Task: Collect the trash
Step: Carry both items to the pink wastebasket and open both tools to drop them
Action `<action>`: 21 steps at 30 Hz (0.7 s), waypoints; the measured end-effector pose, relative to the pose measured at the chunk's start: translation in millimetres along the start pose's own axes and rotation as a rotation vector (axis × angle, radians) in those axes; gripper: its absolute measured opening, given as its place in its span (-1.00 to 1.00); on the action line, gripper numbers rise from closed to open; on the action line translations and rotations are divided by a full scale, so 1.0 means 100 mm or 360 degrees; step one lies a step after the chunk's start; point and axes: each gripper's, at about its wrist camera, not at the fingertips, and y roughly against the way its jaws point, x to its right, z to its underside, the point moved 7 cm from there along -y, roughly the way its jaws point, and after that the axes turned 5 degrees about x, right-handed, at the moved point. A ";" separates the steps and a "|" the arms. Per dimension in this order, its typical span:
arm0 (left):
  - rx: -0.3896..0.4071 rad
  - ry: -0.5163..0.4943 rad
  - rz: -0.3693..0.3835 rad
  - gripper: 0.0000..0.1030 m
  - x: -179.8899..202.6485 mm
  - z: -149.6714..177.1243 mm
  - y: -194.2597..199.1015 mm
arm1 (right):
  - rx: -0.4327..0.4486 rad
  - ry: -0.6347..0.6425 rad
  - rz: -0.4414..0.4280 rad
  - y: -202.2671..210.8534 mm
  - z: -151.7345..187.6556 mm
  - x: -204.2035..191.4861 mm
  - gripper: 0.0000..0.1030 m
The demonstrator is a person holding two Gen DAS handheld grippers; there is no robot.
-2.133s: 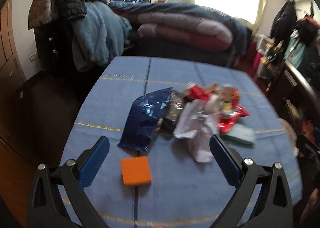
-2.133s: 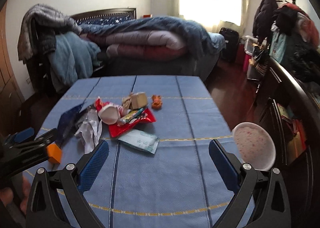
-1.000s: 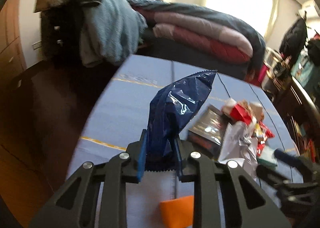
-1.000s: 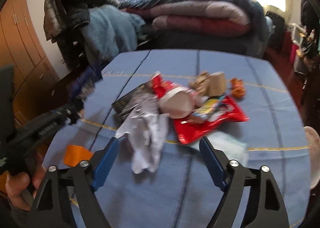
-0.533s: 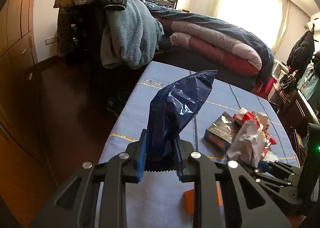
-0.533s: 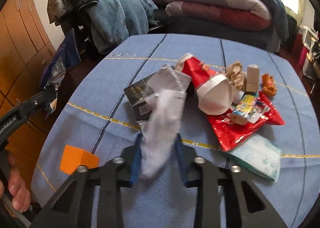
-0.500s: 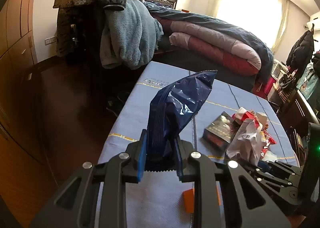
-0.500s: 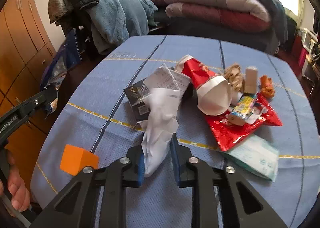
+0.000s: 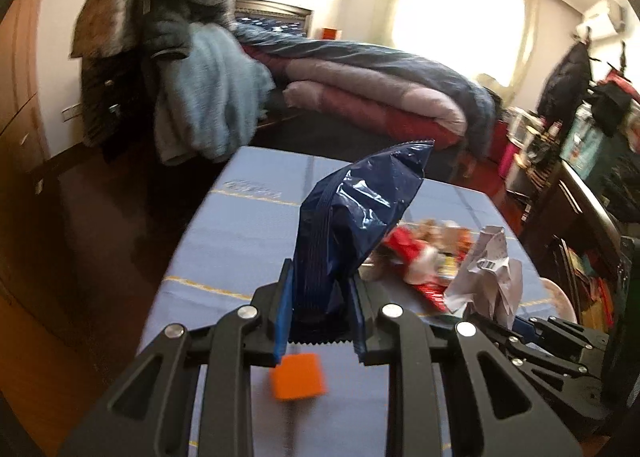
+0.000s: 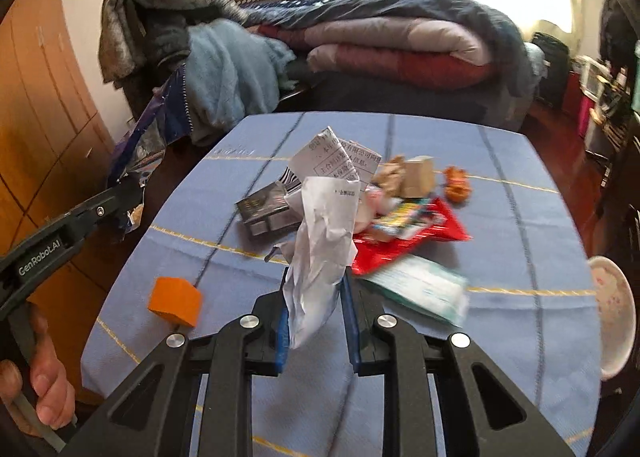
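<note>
My left gripper (image 9: 319,311) is shut on a dark blue foil snack bag (image 9: 352,213) and holds it upright above the blue tablecloth (image 9: 248,225). My right gripper (image 10: 316,317) is shut on a crumpled white paper (image 10: 324,241), lifted off the table. The same paper shows in the left wrist view (image 9: 490,269). A trash pile lies mid-table: a red wrapper (image 10: 416,241), a dark box (image 10: 266,209), a small cardboard box (image 10: 418,173) and a pale green packet (image 10: 420,289). The left gripper with its bag (image 10: 140,153) shows at the left of the right wrist view.
An orange block (image 10: 174,301) sits near the table's front left. A white bowl (image 10: 612,309) hangs at the right edge. An orange toy (image 10: 456,181) lies beyond the pile. A chair piled with clothes (image 10: 208,57) and a bed (image 10: 400,45) stand behind.
Both grippers closed: the left took the blue bag and lifted it leftward, the right took the white paper and raised it off the pile.
</note>
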 end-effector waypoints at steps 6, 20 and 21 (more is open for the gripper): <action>0.0009 -0.0181 0.0160 -0.50 0.80 -0.02 0.01 | 0.0069 -0.0145 0.0135 0.37 0.08 0.61 -0.56; -0.0141 -0.0462 0.0632 -0.50 2.74 0.27 -0.27 | 0.0211 -0.0585 0.0581 1.14 0.48 2.39 -0.56; -0.0156 -0.0488 0.0671 -0.50 2.90 0.30 -0.30 | 0.0218 -0.0628 0.0622 1.19 0.53 2.55 -0.56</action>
